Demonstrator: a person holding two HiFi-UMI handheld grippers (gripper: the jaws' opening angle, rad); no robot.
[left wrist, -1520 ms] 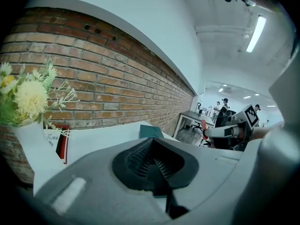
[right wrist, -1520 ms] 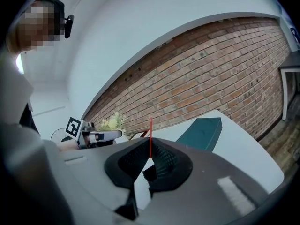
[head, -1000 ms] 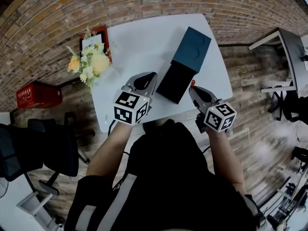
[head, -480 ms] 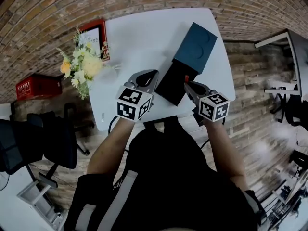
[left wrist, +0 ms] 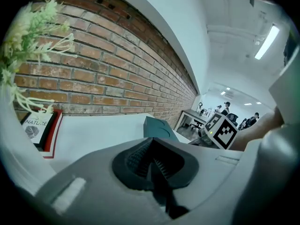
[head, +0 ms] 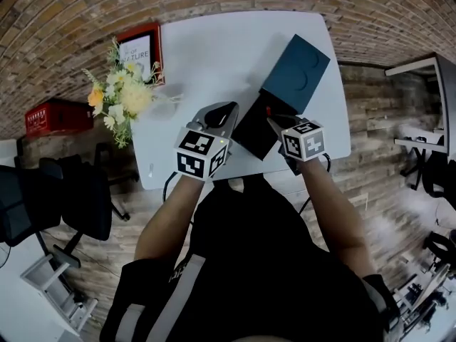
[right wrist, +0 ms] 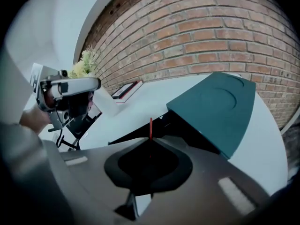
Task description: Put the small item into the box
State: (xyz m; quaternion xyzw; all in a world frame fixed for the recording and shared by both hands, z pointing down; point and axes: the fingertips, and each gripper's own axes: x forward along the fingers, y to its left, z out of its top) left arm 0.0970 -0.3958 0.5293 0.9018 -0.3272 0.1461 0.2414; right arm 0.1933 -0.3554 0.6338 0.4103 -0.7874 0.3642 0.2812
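Observation:
On the white table (head: pixel 206 55) lies a box: a black open tray (head: pixel 253 130) with its teal lid (head: pixel 296 73) tilted back behind it. My right gripper (head: pixel 271 118) hangs over the tray's right edge, shut on a small thin red item (head: pixel 268 110). In the right gripper view the red item (right wrist: pixel 150 127) sticks up from the closed jaws (right wrist: pixel 150 146), with the black tray (right wrist: pixel 136 136) and teal lid (right wrist: pixel 215 109) just beyond. My left gripper (head: pixel 225 110) sits at the tray's left side, shut and empty (left wrist: pixel 152 161).
A bunch of pale flowers (head: pixel 121 98) and a red-framed card (head: pixel 140 48) stand at the table's left end. A red crate (head: pixel 53 116) and dark chairs (head: pixel 64 205) are on the floor to the left. The table's near edge runs just under both grippers.
My right gripper has moved left and forward with the red item, from beside the box to over the open tray. The left gripper has stayed about where it was.

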